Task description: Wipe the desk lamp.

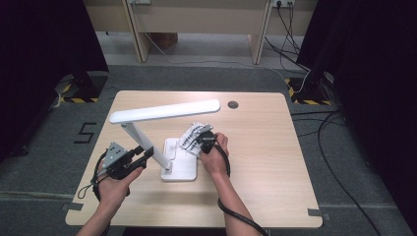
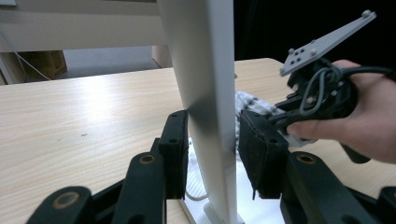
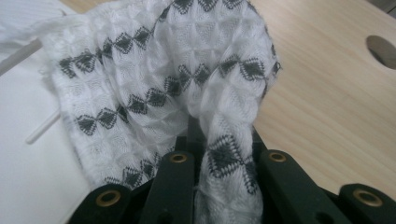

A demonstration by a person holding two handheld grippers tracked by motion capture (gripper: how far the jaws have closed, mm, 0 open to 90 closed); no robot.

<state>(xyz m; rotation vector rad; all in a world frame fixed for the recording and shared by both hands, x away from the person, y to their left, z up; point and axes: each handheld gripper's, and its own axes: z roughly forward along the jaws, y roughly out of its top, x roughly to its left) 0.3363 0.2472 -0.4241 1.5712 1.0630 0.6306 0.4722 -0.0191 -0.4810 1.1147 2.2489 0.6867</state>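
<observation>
A white desk lamp stands on the wooden table (image 1: 255, 147): a long flat head (image 1: 164, 111), a slanted stem (image 1: 142, 140) and a flat base (image 1: 184, 169). My left gripper (image 1: 146, 156) is shut on the stem (image 2: 205, 84), one black pad pressing each side of it. My right gripper (image 1: 193, 139) is shut on a white cloth (image 3: 163, 79) with black diamond patterning, bunched up between the jaws. The cloth (image 1: 191, 132) rests on the base's far right corner. In the left gripper view the right gripper (image 2: 279, 120) and the hand holding it appear just beyond the stem, beside the cloth (image 2: 252, 105).
A round cable hole (image 1: 232, 104) lies in the tabletop behind the lamp head, also seen in the right gripper view (image 3: 383, 49). Black cables trail over the grey floor at the right. Light wooden furniture stands past the table's far edge.
</observation>
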